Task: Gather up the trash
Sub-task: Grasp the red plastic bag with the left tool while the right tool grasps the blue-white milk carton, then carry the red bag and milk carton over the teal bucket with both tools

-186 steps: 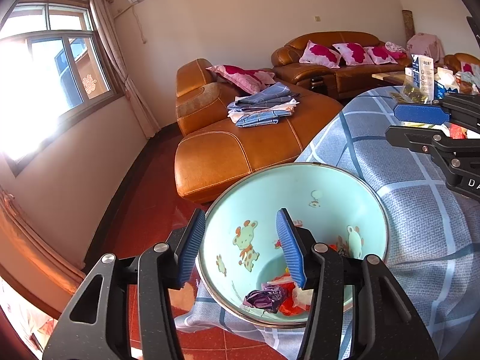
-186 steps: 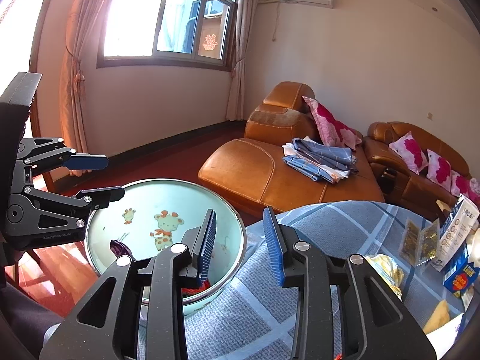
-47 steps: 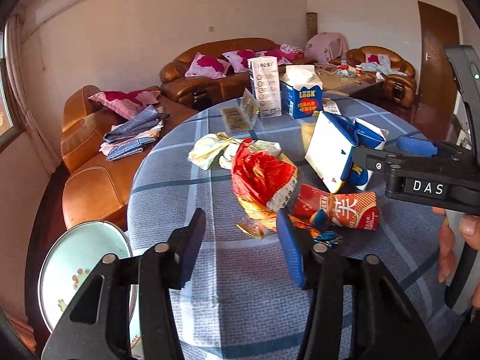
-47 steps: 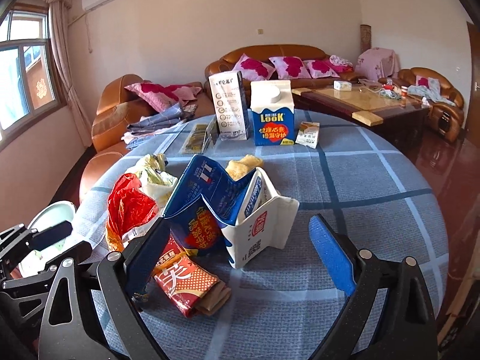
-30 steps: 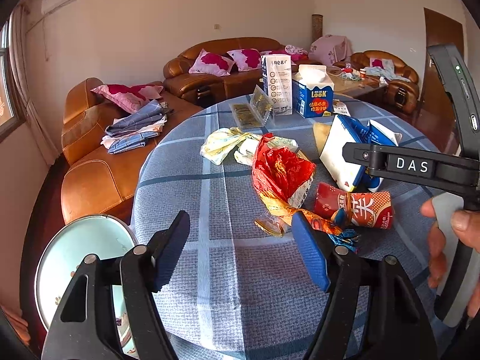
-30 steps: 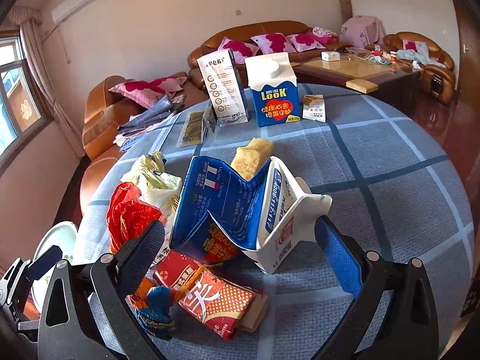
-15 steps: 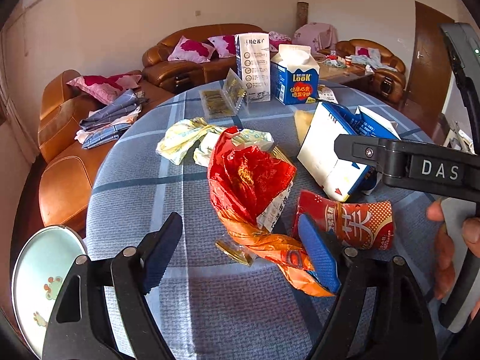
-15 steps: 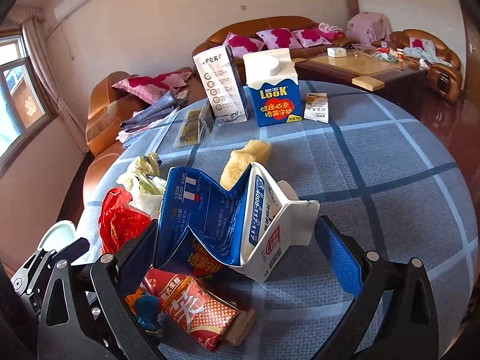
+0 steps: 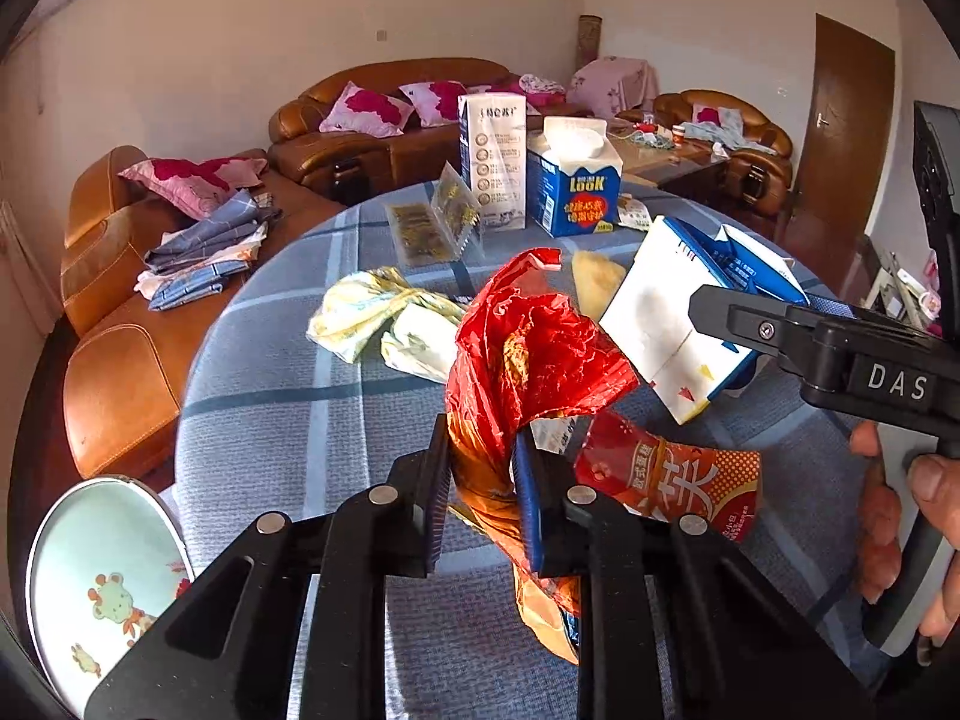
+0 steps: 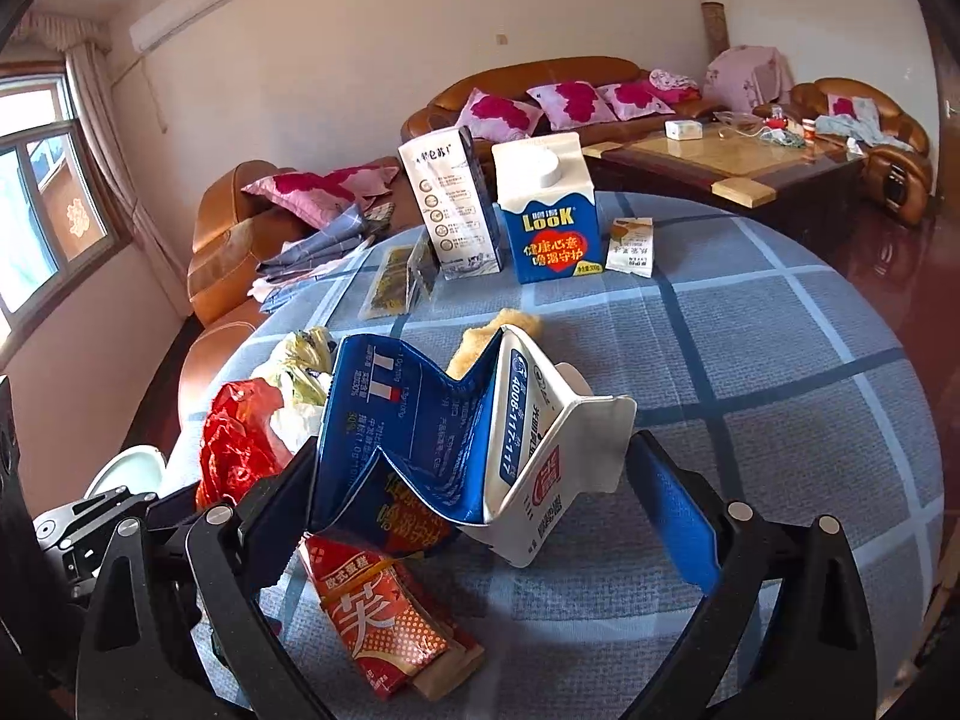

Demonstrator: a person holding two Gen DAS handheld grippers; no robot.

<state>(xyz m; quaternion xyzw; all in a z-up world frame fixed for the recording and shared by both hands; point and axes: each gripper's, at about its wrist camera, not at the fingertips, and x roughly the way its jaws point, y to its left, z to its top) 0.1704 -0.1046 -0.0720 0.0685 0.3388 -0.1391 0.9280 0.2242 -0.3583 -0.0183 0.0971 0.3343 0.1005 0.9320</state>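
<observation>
My left gripper point(image 9: 480, 504) is shut on a crumpled red and orange plastic wrapper point(image 9: 528, 354), which rises between its fingers. My right gripper point(image 10: 480, 516) is open wide around a flattened blue and white milk carton point(image 10: 456, 438) on the table; the carton also shows in the left wrist view point(image 9: 678, 324). A red snack packet point(image 10: 372, 624) lies under the carton's near edge, also seen in the left wrist view point(image 9: 672, 480). The red wrapper shows at the left in the right wrist view point(image 10: 240, 444). A light-green enamel basin point(image 9: 102, 588) with some trash in it sits low at the left, beside the table.
The round table has a blue checked cloth point(image 10: 780, 360). On it stand a blue LOOK carton point(image 10: 549, 210) and a white carton point(image 10: 450, 204), with yellow wrappers point(image 9: 384, 312), a clear packet point(image 9: 432, 228) and a small sachet point(image 10: 630, 246). Brown leather sofas point(image 9: 384, 120) stand behind.
My left gripper moved forward and closed on the red wrapper. My right gripper moved closer around the flattened carton and stays open. Earlier both were at the basin.
</observation>
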